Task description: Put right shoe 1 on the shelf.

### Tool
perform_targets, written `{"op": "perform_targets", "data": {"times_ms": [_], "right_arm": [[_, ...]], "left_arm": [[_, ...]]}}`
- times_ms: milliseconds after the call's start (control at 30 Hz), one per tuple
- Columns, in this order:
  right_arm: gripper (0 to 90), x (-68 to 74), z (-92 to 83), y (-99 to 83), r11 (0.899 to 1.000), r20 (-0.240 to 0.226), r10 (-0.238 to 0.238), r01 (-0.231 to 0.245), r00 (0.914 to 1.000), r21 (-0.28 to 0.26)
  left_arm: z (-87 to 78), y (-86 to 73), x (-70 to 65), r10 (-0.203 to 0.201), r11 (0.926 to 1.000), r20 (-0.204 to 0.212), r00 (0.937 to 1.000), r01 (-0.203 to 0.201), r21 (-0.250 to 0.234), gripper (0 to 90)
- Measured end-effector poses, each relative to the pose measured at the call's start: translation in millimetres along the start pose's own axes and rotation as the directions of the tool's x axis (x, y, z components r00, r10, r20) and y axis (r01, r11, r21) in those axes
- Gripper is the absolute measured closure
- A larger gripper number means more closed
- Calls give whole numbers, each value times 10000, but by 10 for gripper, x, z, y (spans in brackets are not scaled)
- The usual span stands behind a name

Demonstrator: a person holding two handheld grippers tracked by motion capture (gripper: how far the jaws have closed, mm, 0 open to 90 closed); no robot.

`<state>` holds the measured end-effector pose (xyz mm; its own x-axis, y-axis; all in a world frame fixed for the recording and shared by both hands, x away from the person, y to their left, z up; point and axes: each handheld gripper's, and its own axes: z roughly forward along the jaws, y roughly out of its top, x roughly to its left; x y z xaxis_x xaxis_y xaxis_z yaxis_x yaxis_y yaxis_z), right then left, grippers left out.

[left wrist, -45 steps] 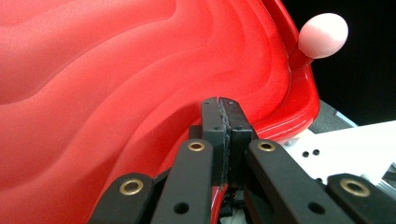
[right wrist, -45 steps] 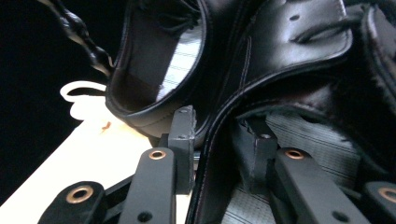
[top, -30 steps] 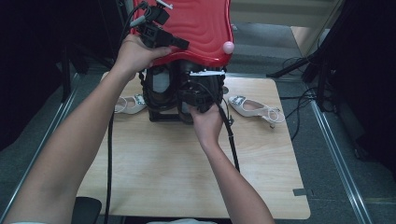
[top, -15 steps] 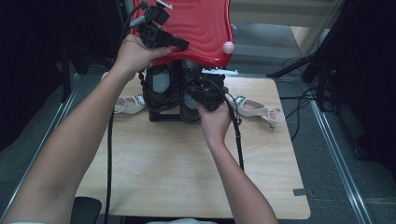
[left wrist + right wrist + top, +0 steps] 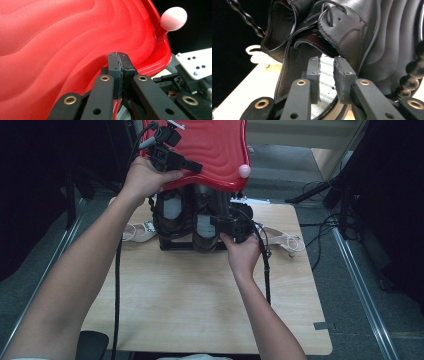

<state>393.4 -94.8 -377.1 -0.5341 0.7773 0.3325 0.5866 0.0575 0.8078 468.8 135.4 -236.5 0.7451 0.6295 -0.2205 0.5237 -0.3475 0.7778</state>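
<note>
High view shows a light wooden tabletop (image 5: 200,305) with a big red lid (image 5: 210,147) lifted up at the far side. The red lid is wavy, shiny plastic, so it looks stiff, light and a bit slippery. It has a small pink knob (image 5: 244,170) on its right edge.

Under the lid sits a black rack (image 5: 190,245), and black leather shoes (image 5: 200,220) stand in it. Each shoe looks soft at the top and firm at the sole. They are not heavy and will not break. A good place to take hold is the thin edge around the opening or the heel.

Two pale high-heel shoes lie on the tabletop, one left of the rack (image 5: 135,231) and one right of it (image 5: 282,239).

The left gripper (image 5: 172,157) is up at the near edge of the lid. In the left gripper view its fingers (image 5: 113,72) are pressed tight on the lid's rim, holding it up.

The right gripper (image 5: 235,227) is low, at the near right of the rack. In the right gripper view its fingers (image 5: 313,75) are a little apart and hold nothing. The inside of one black shoe (image 5: 329,85) is right in front of them.
</note>
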Motion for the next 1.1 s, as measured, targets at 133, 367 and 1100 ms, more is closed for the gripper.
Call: {"op": "perform_targets", "data": {"times_ms": [133, 367, 1100], "right_arm": [[745, -4, -25, -11, 9999, 145, -103, 104, 9998, -130], [736, 68, 18, -22, 9998, -342, -123, 128, 9993, 154], [850, 230, 50, -55, 9979, -766, -452, 486, 9960, 427]], "left_arm": [[-1, 1, 0, 0, 10000, -10, 10000, 0, 11, 898], [-3, 2, -3, -7, 10000, -38, 10000, 7, 22, 897], [-3, 2, -4, -34, 10000, -51, 10000, 34, 6, 893]]}}
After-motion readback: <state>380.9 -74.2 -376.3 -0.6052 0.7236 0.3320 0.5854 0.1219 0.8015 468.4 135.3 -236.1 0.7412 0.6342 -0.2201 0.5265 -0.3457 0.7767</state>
